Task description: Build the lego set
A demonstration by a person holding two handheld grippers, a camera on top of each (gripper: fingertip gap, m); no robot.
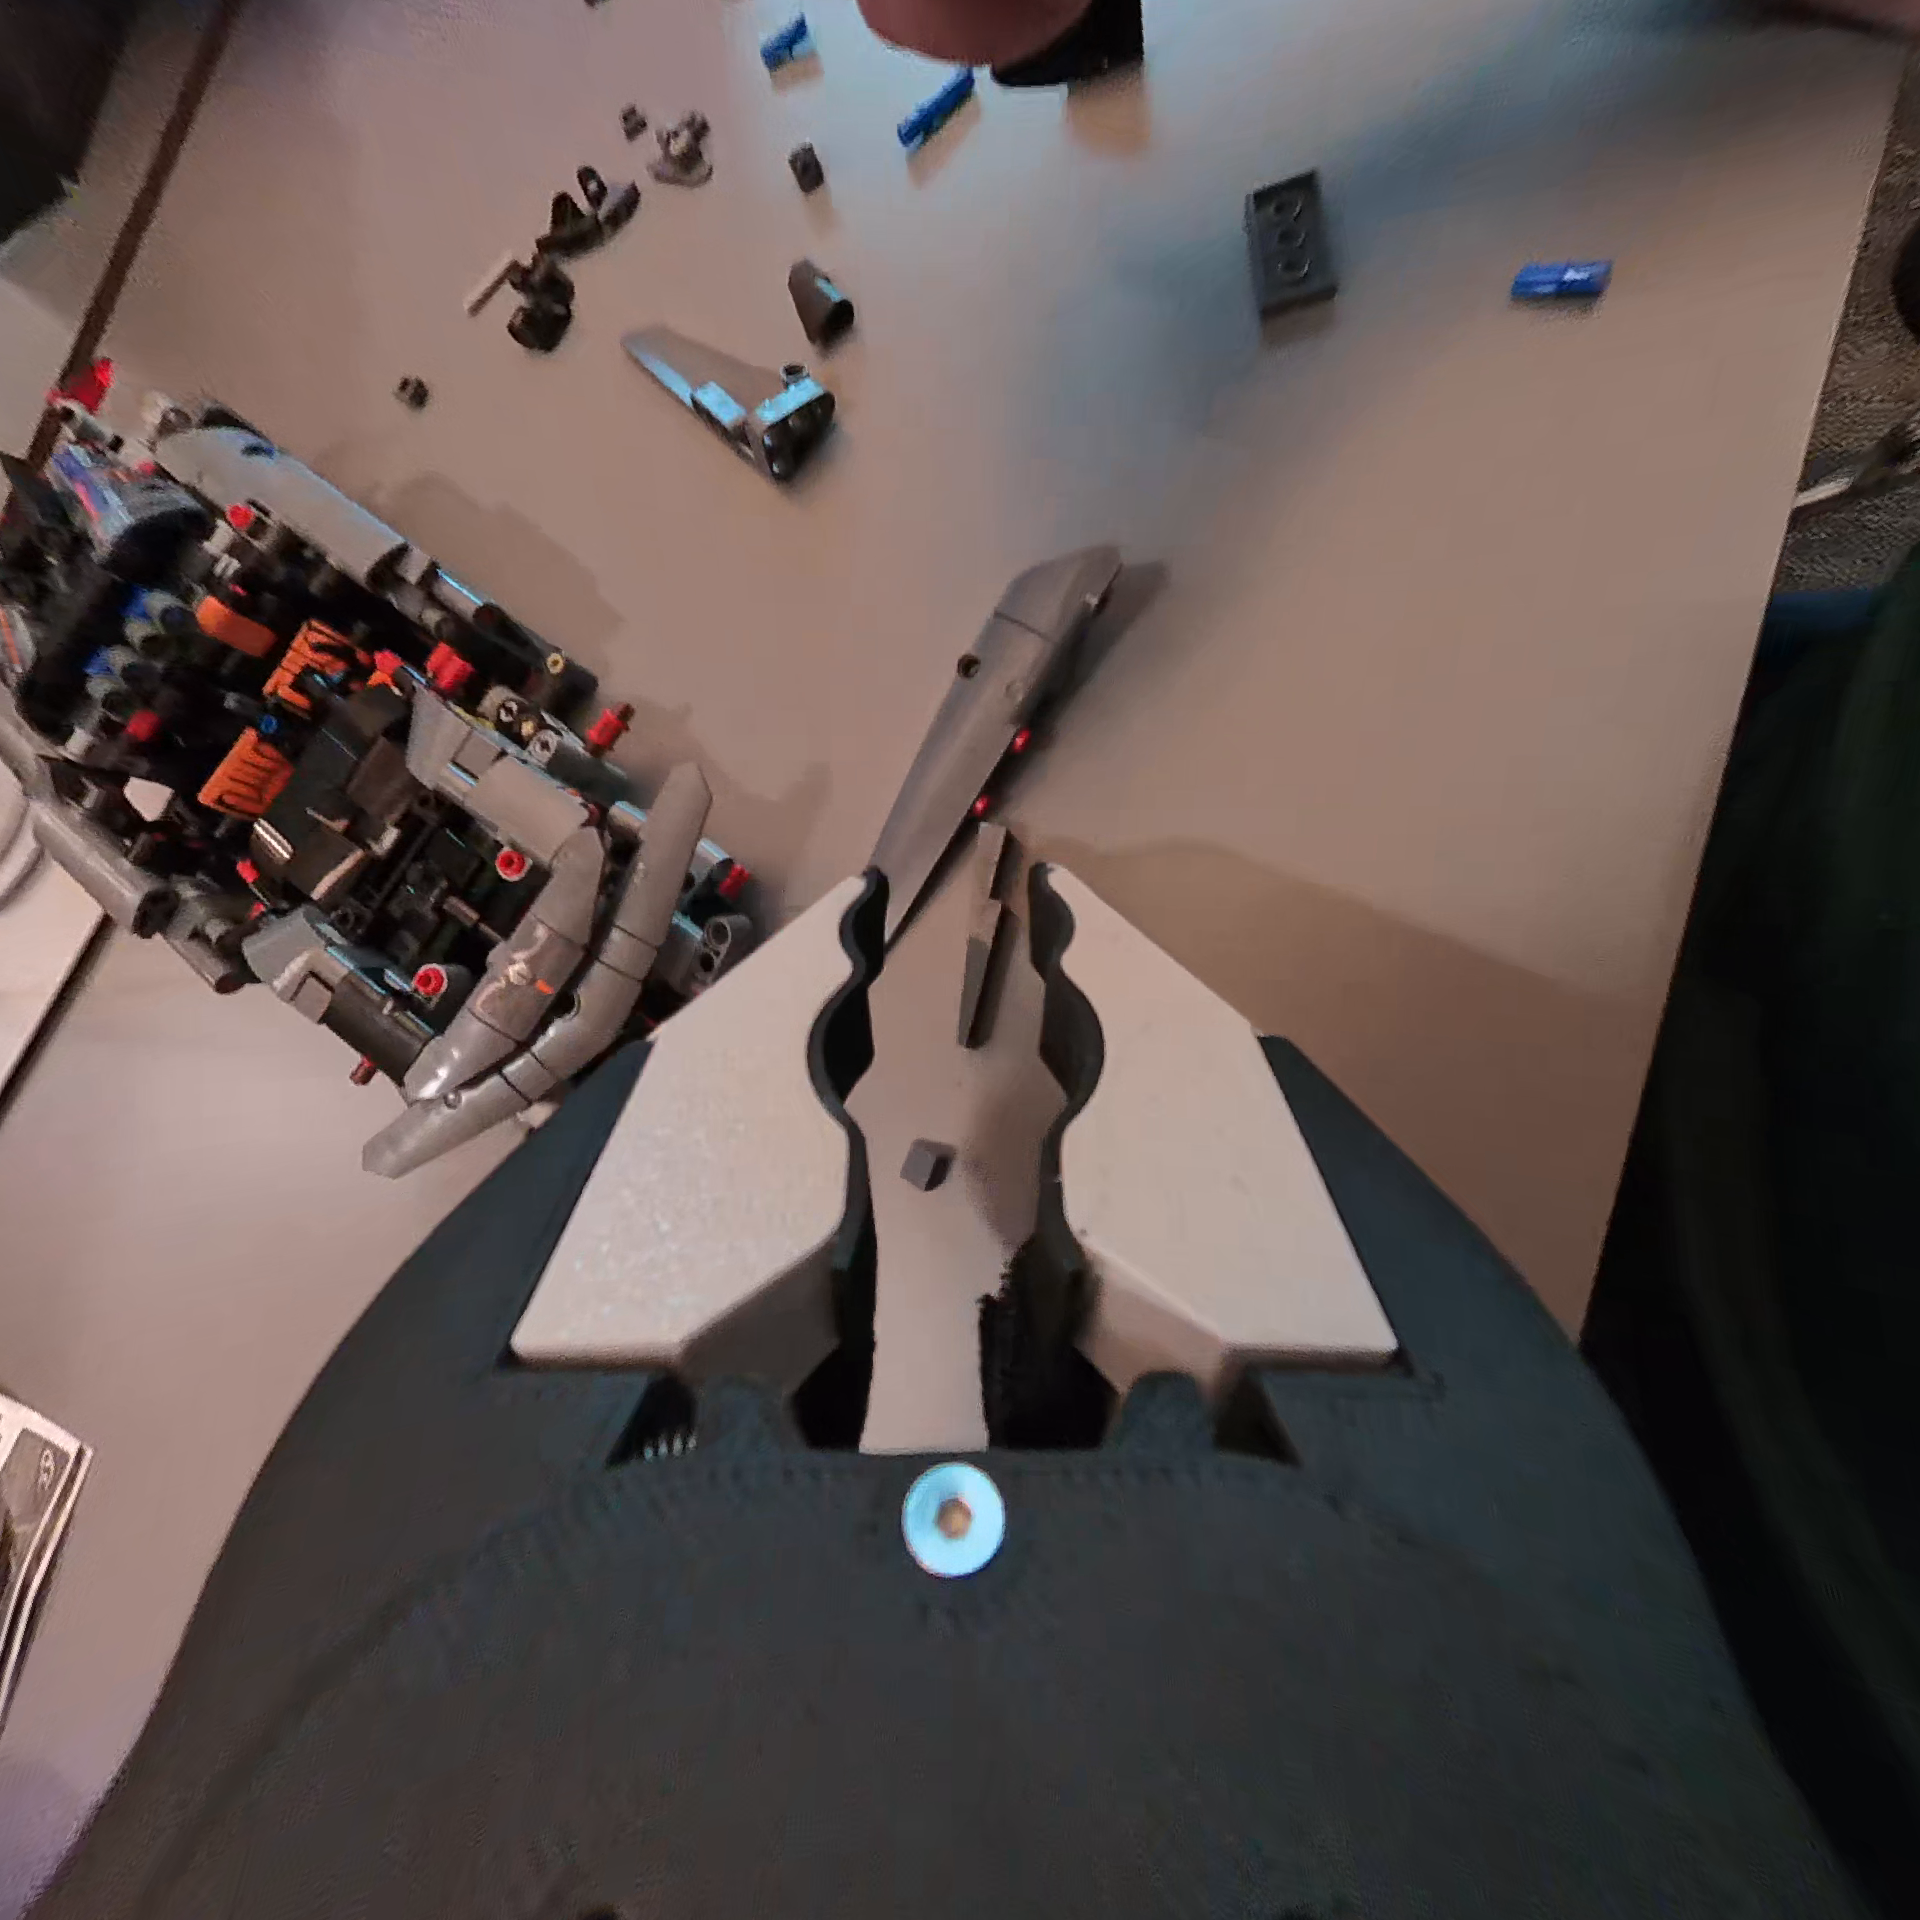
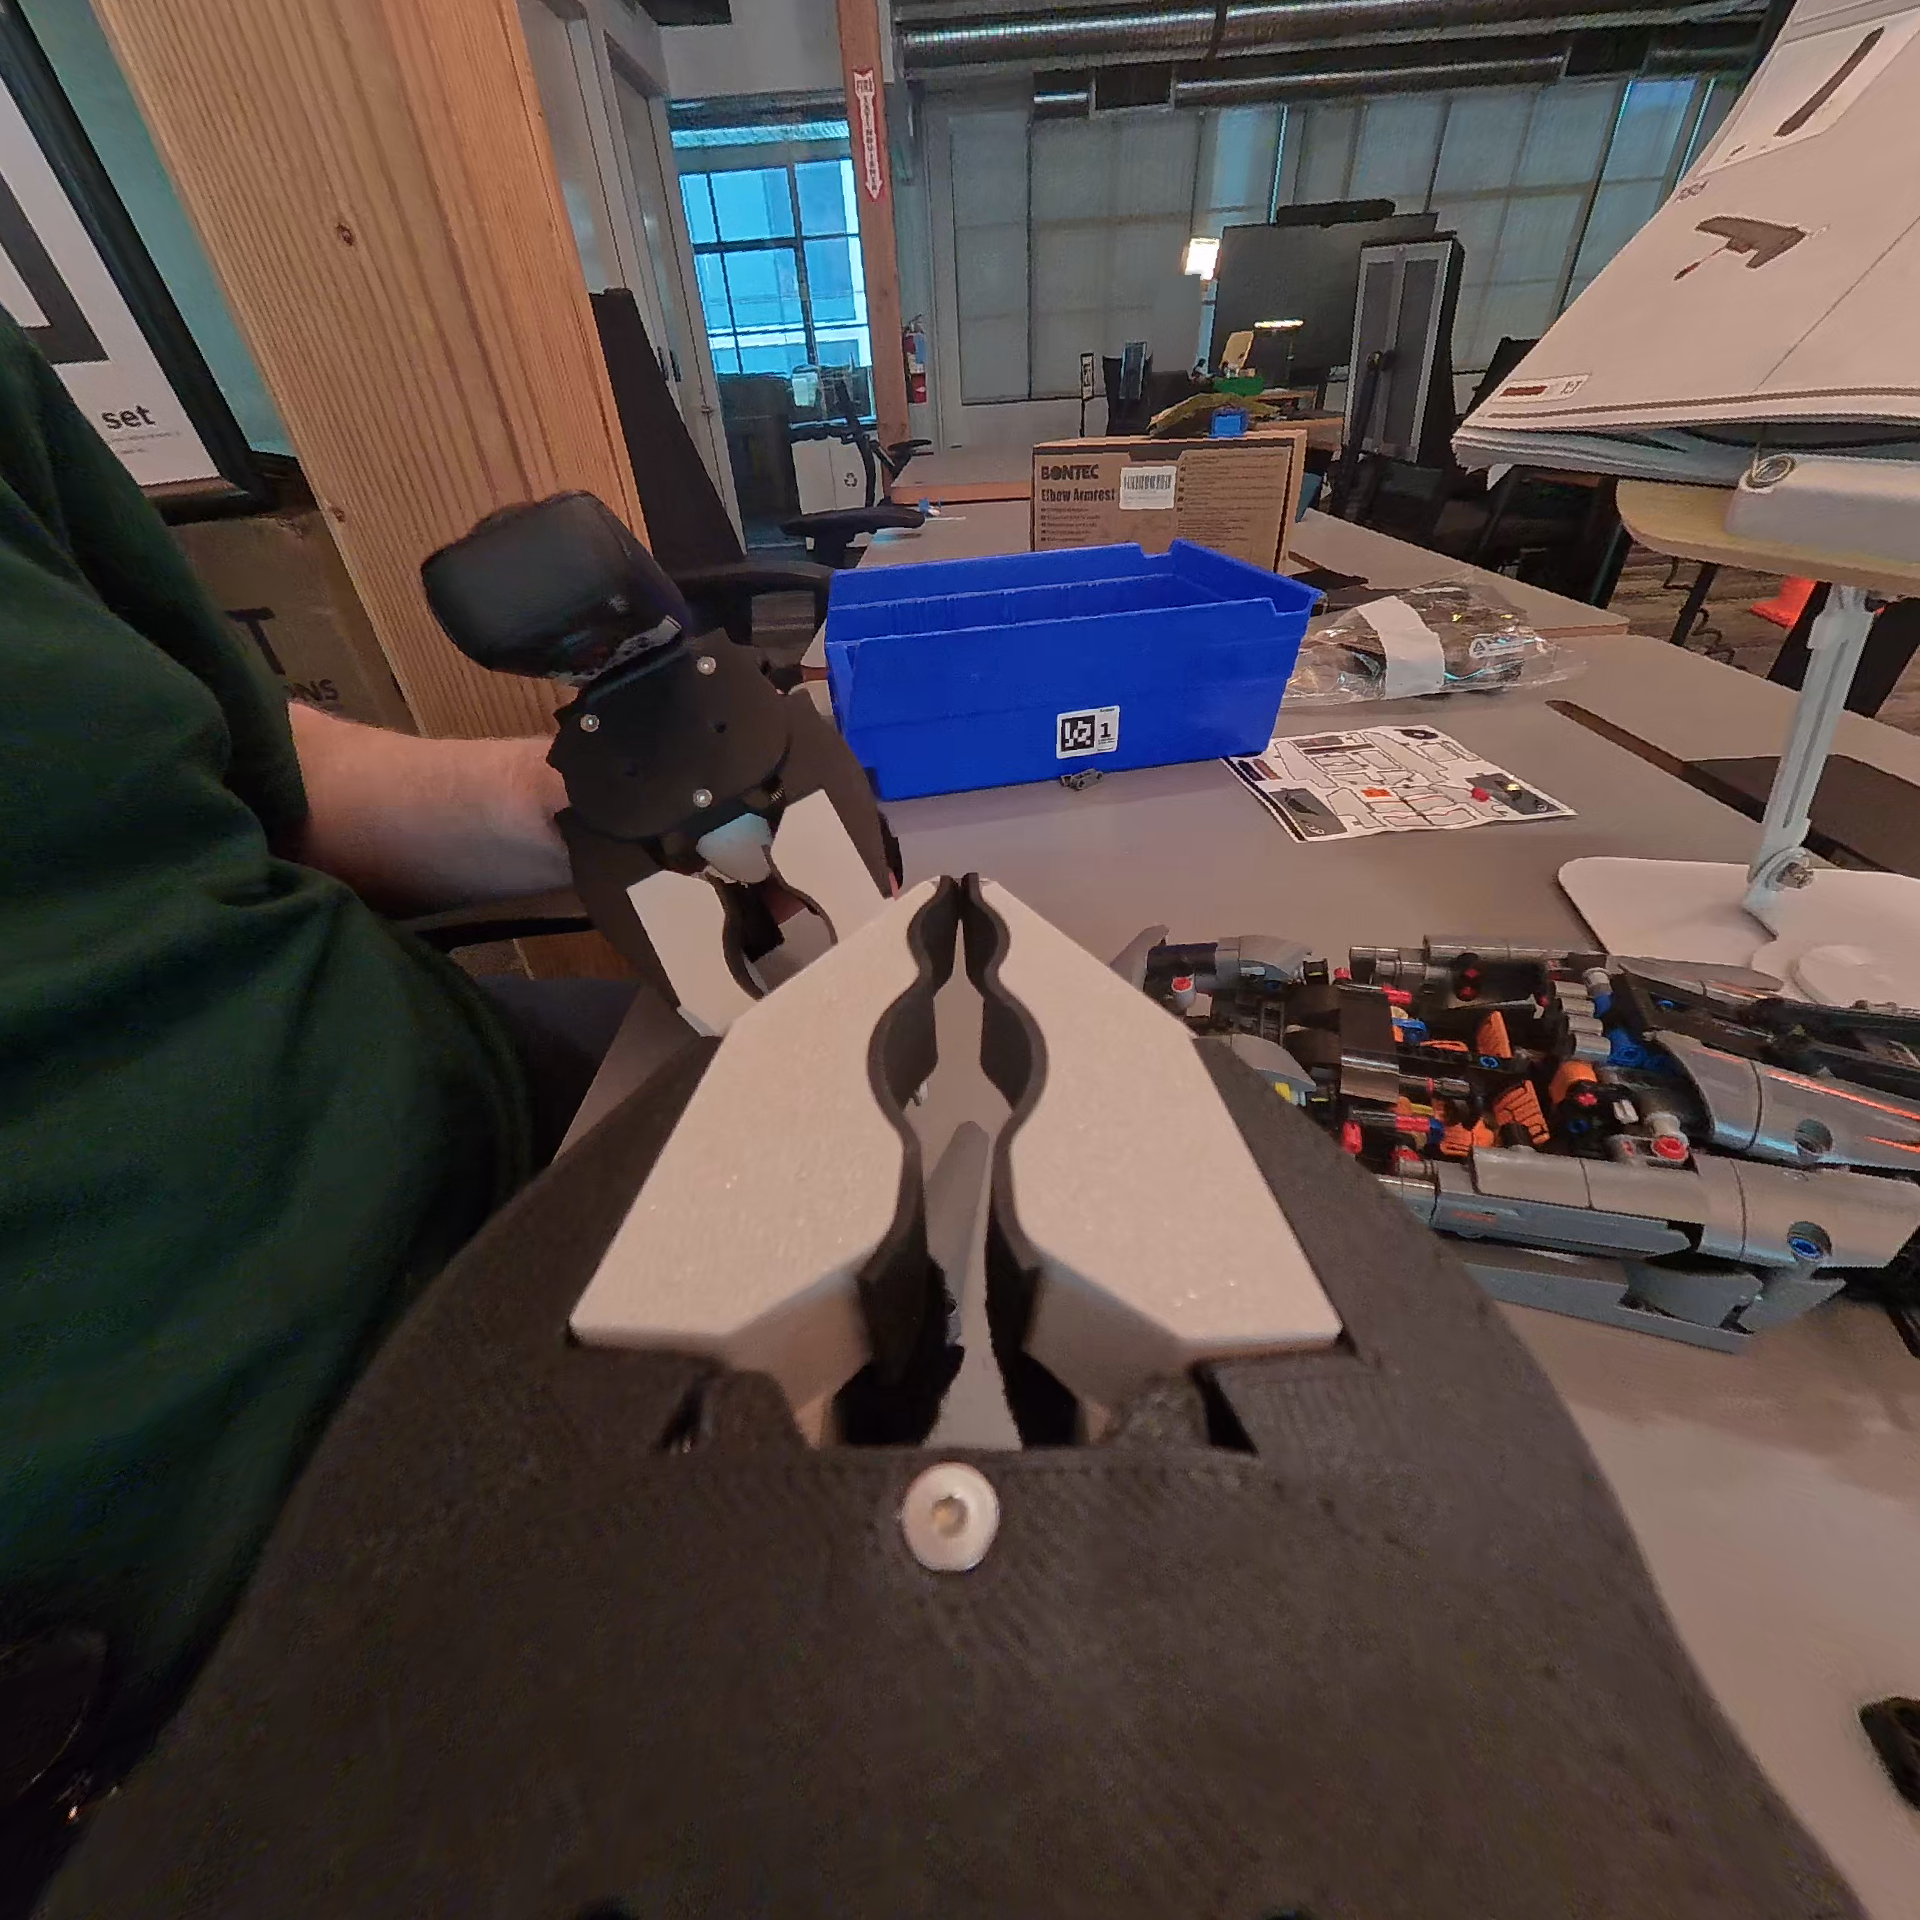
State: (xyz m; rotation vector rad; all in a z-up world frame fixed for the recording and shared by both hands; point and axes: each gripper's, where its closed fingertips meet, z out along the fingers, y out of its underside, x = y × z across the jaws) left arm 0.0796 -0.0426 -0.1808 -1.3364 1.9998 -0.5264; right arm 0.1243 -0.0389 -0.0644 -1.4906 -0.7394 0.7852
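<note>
An open-plan office or workshop, seemingly — rows of grey desks (image 2: pixel 1299 862), rolling chairs (image 2: pixel 852 520), a dark monitor (image 2: pixel 1309 291), exposed ceiling ducts (image 2: pixel 1247 42), a timber column (image 2: pixel 384 343) and tall gridded windows (image 2: pixel 779 260).

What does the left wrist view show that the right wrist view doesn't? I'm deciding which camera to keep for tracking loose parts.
Only the left wrist view shows the loose pieces: blue pins, a dark plate, a grey wing panel and a long grey panel beyond the open left hand-held gripper. Only the right wrist view shows the blue bin, sticker sheet, the raised instruction booklet and the shut right hand-held gripper. Both show the partly built car and grey table.
</note>
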